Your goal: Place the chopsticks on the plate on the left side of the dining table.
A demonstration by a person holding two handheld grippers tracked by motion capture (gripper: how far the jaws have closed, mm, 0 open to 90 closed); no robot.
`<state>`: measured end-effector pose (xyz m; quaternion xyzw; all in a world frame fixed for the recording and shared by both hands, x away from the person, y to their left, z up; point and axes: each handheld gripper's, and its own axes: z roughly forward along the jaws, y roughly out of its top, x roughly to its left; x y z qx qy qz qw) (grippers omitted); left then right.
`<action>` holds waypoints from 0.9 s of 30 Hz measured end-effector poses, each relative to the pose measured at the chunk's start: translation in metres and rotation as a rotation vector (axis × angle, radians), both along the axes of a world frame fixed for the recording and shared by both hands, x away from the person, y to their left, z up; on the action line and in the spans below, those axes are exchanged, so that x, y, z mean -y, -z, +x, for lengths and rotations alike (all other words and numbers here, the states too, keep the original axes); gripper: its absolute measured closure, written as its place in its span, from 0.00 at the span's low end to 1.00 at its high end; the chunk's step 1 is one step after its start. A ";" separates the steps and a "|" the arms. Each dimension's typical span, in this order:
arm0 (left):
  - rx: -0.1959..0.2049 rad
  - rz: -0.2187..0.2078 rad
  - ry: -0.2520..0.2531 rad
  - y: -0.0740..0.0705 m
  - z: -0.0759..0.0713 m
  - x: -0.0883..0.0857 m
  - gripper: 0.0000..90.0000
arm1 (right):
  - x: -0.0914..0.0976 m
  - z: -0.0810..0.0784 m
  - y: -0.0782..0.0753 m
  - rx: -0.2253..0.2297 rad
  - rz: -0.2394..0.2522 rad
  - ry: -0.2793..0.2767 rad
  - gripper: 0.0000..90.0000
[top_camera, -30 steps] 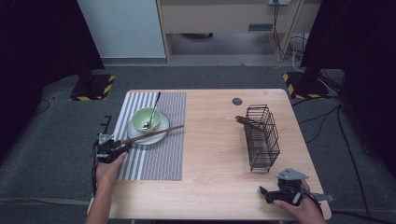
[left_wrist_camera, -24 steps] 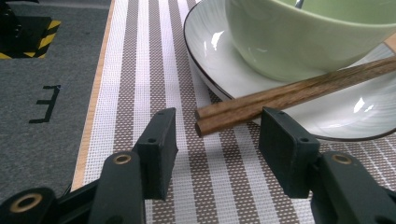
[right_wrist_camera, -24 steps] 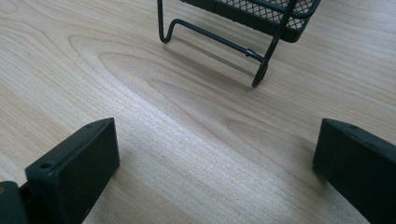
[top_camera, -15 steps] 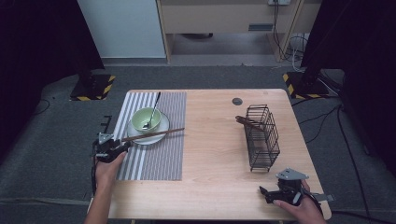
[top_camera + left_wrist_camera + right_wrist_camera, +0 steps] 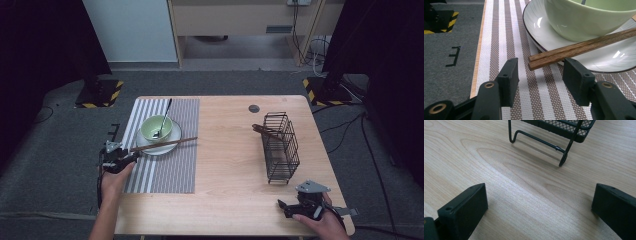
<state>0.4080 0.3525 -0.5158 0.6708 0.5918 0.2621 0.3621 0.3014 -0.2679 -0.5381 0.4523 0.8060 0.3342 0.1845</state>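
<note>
Pale wood made up the table (image 5: 225,200), with dark grey carpet all round it and a striped placemat (image 5: 165,170) laid over its left part. On that mat stood a white plate (image 5: 172,142) carrying a green bowl (image 5: 156,127), a spoon (image 5: 164,117) leaning in the bowl.

What mattered to me was the pair of wooden chopsticks (image 5: 162,144). They lay side by side across the near rim of the plate, long axis running left to right over the table, the left ends jutting off the plate above the mat and the right ends reaching toward the bare wood. My left gripper (image 5: 120,157) sat at the mat's left edge, pointing along that axis toward those near ends. In the left gripper view the chopstick ends (image 5: 534,62) lay just ahead of the gap, a little toward the right-hand pad, not yet between the pads. The jaws stood partly apart, gripping nothing. I judged that a short push forward along the sticks would bring both ends between the pads, and that the plate rim close under them left little room to dip.

My right gripper (image 5: 295,207) rested at the near right corner, jaws spread wide over bare wood, empty. It lay just near of the black wire basket (image 5: 280,145), which already held a dark utensil I could not make out, and well apart from the chopsticks. So the left hand was plainly the nearer one.
</note>
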 end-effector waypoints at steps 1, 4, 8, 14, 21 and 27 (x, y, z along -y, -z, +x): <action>0.001 0.000 -0.003 0.000 0.000 0.000 0.52 | 0.000 0.000 0.000 0.000 0.000 0.000 0.00; 0.004 0.000 -0.015 0.000 0.002 -0.001 0.54 | 0.000 0.000 0.000 0.000 0.000 0.000 0.00; 0.010 0.008 -0.011 -0.002 0.004 -0.001 0.56 | 0.000 0.000 0.000 0.000 -0.001 0.001 0.00; 0.016 0.019 -0.010 -0.003 0.006 0.000 0.59 | 0.000 0.000 0.000 0.000 -0.001 0.001 0.00; 0.023 0.020 -0.022 -0.002 0.008 -0.002 0.61 | 0.000 0.000 0.000 0.000 0.000 0.001 0.00; 0.026 0.013 -0.032 0.001 0.011 -0.003 0.61 | 0.000 0.000 0.000 0.000 -0.001 0.001 0.00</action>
